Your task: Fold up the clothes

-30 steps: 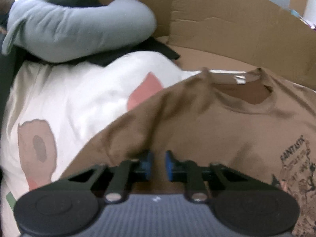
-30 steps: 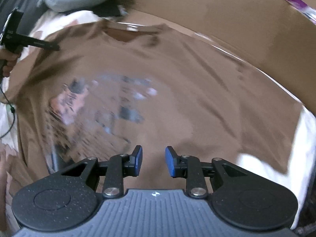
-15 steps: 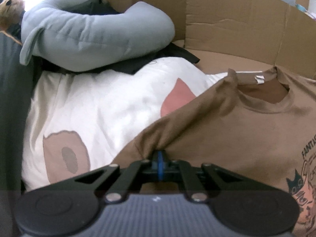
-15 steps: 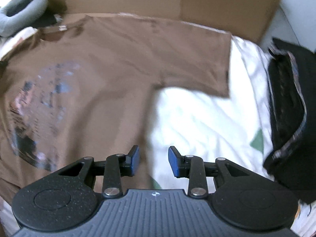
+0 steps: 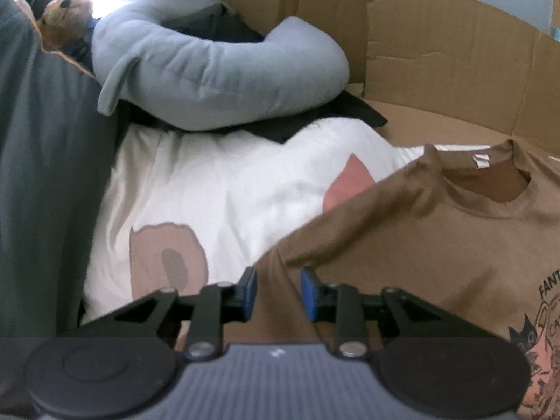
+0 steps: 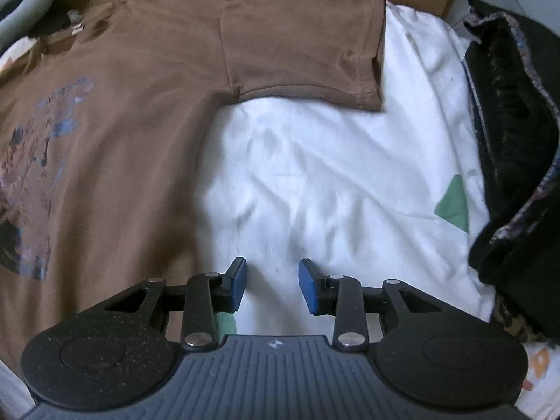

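A brown T-shirt (image 5: 420, 245) with a printed front lies flat on a white sheet (image 6: 332, 175), its collar (image 5: 490, 182) at the far side. My left gripper (image 5: 278, 292) hovers over the shirt's left shoulder edge. Its jaws are opening, and the brown cloth below them is not pinched by the pads. In the right wrist view the T-shirt (image 6: 122, 122) fills the left half, with its right sleeve (image 6: 304, 59) spread out flat. My right gripper (image 6: 271, 285) is over the bare sheet just right of the shirt's side edge, its jaws opening with nothing between them.
A grey curved pillow (image 5: 210, 70) and a teddy bear (image 5: 66, 3) lie at the far left. Cardboard walls (image 5: 455, 52) stand behind the shirt. A pile of black clothing (image 6: 518, 140) sits on the right of the sheet. Dark grey fabric (image 5: 42, 175) borders the left side.
The left gripper closed on the shirt's shoulder cloth, then let it go and rose a little. The right gripper swept right from above the print to the bare sheet below the sleeve.
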Action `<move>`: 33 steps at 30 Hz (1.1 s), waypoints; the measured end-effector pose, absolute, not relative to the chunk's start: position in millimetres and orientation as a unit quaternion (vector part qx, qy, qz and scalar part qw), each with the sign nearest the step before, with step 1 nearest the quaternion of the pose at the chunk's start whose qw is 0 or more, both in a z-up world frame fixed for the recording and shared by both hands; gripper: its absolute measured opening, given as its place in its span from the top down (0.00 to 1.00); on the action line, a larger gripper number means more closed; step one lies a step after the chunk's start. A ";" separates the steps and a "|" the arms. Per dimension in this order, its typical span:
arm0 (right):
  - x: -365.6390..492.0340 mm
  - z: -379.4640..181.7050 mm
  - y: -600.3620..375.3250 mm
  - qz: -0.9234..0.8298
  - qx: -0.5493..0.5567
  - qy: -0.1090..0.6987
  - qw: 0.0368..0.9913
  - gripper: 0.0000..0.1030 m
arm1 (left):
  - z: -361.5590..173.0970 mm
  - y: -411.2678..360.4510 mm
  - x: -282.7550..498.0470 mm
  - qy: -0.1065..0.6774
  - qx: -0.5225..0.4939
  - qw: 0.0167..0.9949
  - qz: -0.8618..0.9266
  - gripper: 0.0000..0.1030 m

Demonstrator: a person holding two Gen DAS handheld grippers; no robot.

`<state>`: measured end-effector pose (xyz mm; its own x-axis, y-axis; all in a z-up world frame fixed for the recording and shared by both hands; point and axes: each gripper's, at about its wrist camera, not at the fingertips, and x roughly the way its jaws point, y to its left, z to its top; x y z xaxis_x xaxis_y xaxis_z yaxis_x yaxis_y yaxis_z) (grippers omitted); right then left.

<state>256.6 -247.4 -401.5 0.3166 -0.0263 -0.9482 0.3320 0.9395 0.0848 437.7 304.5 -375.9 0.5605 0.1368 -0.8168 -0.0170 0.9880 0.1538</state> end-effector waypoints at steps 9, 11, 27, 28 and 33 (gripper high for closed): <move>278.5 -401.8 -268.8 -0.058 0.171 0.595 0.783 0.56 | -363.9 306.8 401.7 0.501 0.058 0.860 0.081 0.56; 279.2 -403.6 -272.2 -0.041 0.171 0.597 0.782 0.55 | -357.1 308.3 390.1 0.504 0.050 0.857 0.097 0.55; 281.9 -391.1 -275.0 0.044 0.135 0.596 0.790 0.55 | -295.2 294.0 282.7 0.470 0.005 0.868 0.160 0.39; 283.7 -389.9 -274.7 0.051 0.130 0.595 0.791 0.55 | -294.0 293.0 278.4 0.468 0.002 0.869 0.160 0.39; 287.3 -377.5 -276.5 0.051 0.127 0.582 0.801 0.55 | -295.8 287.9 261.1 0.470 -0.018 0.866 0.171 0.39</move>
